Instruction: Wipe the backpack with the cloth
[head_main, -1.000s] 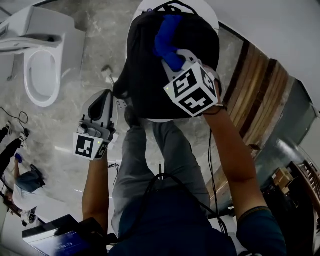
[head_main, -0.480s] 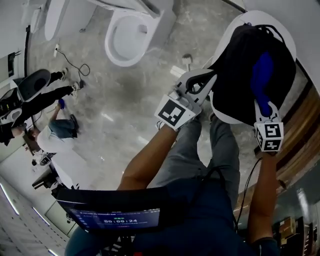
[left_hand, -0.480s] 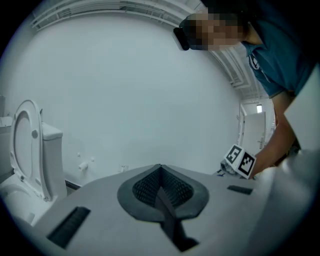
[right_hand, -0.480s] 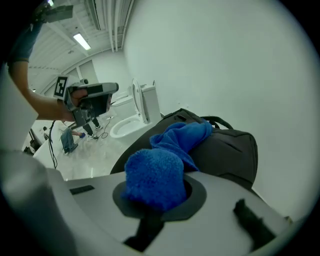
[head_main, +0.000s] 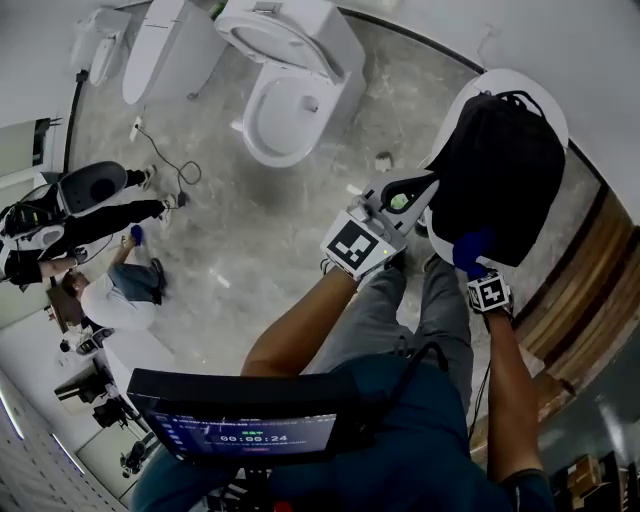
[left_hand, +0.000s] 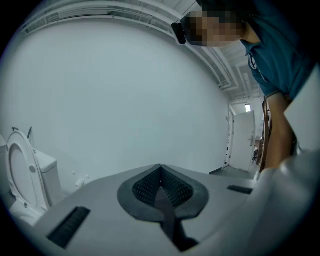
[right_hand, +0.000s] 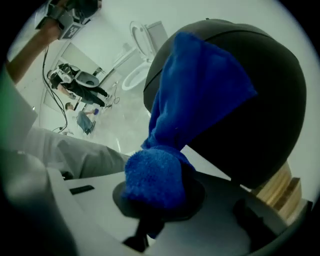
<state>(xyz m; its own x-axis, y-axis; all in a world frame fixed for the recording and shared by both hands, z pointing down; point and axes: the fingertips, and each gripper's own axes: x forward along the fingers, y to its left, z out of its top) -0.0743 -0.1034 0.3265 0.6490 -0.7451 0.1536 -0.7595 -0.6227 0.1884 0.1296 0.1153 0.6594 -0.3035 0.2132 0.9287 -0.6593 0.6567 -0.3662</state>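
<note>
Currently the right gripper (head_main: 470, 262) clamps the blue cloth (right_hand: 195, 105), which lies against the black backpack (head_main: 500, 170) at upper right. The left gripper (head_main: 415, 190), closed and empty, sits beside its left edge.

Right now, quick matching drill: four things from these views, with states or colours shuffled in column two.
1 left gripper
2 right gripper
3 backpack
4 toilet

A black, on the white round top
B shut on the blue cloth
C white, bowl open
D shut, nothing held

Pairs: 1-D, 2-B, 3-A, 4-C
</note>
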